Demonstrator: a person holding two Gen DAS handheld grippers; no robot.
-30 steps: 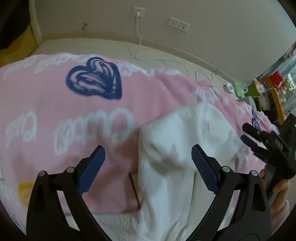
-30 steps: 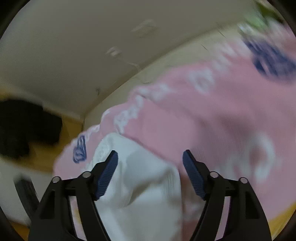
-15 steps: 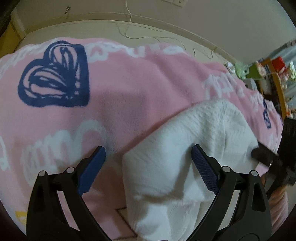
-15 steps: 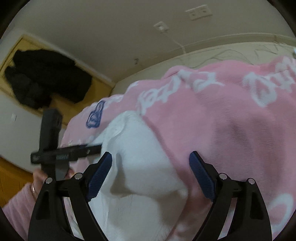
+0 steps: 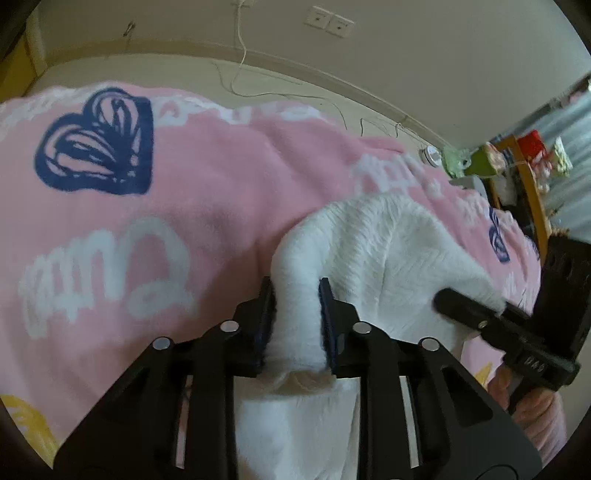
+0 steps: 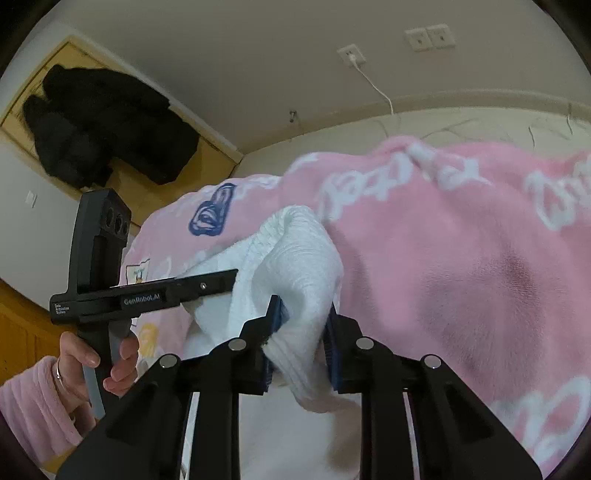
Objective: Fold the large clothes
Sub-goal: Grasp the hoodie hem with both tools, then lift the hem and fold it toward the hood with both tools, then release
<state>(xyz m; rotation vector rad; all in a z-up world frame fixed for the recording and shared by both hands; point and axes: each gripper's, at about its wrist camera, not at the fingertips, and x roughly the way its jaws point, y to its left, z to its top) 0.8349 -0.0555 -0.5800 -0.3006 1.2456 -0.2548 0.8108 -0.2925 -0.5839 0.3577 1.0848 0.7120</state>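
Note:
A white knitted garment (image 5: 388,251) lies bunched on a pink blanket (image 5: 207,192). My left gripper (image 5: 295,295) is shut on a thick fold at the garment's left end. My right gripper (image 6: 303,314) is shut on a fold of the same garment (image 6: 295,258) at its other end. In the left wrist view the right gripper (image 5: 469,310) comes in from the right, its tip buried in the cloth. In the right wrist view the left gripper (image 6: 207,286) comes in from the left, its tip in the cloth. The lower part of the garment is hidden under the gripper frames.
The pink blanket (image 6: 461,240) with white lettering and blue hearts (image 5: 99,147) covers the surface. Pale floor with cables (image 5: 243,74) and a wall with sockets (image 5: 328,24) lie beyond. A black coat (image 6: 107,122) hangs at the left. Cluttered shelves (image 5: 524,162) stand at the right.
Both grippers went from wide open over the garment to shut on its folds. The two grippers have come closer together at the garment's near edge.

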